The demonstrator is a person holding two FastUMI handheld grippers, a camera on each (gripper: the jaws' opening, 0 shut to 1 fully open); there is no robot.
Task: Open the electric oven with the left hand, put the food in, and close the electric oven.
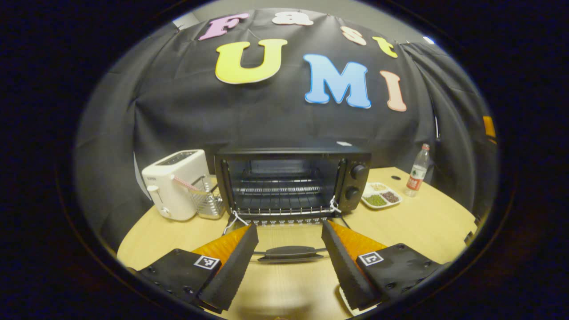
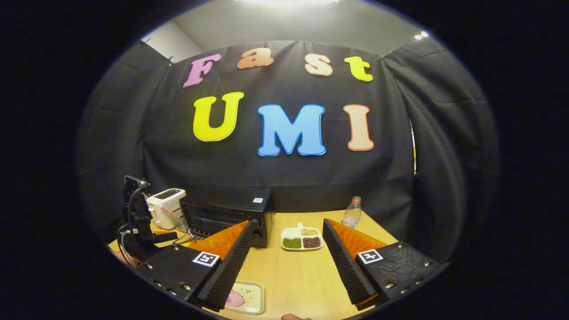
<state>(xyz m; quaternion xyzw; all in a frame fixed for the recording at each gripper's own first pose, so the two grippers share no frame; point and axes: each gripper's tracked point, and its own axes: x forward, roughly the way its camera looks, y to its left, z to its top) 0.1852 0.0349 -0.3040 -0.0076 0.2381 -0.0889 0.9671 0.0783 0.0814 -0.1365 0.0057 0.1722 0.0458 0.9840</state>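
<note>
Two grippers, both wide open, nothing held. Black electric oven [image 1: 291, 182] door is down flat; its dark handle bar [image 1: 290, 253] sits between the left gripper [image 1: 290, 235] fingers, not pinched. Oven cavity with wire rack is straight ahead of the left gripper, just beyond the door. Food: pink item on a small pale square plate [image 2: 249, 297], low between the right gripper [image 2: 284, 238] fingers, slightly toward its left finger.

Risks:
- right gripper pinches the plate rim off-centre → plate tilts, food slides off
- plate clips the dropped door or rack edge on entry
- left gripper parked over the handle blocks the loading path

White toaster [image 1: 178, 184] sits ahead-left of the left gripper on the wooden table [image 1: 422, 222].
</note>
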